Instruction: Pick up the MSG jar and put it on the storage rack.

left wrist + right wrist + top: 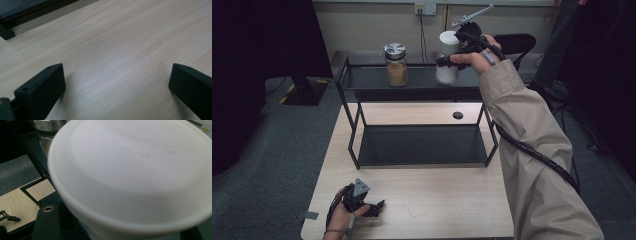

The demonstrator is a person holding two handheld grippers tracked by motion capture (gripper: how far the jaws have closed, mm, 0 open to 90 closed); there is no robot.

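Observation:
A white lidded container (448, 50) is at the right end of the black rack's top shelf (372, 80). My right gripper (446, 62) is shut on it from the right side, held by a hand in a beige sleeve. In the right gripper view the white lid (130, 175) is very close, and one black finger (47, 225) shows beside it at the lower left. Whether the container rests on the shelf or hangs just above it I cannot tell. My left gripper (374, 207) lies on the wooden table (447, 200) near its front left edge. It (116, 82) is open, with bare wood between its jaws.
A glass jar with a metal lid and brown contents (396, 65) stands on the top shelf, left of the white container. The rack's lower shelf (422, 145) is bare. A round cable hole (458, 115) is in the table behind the rack. A black cable trails down the right arm.

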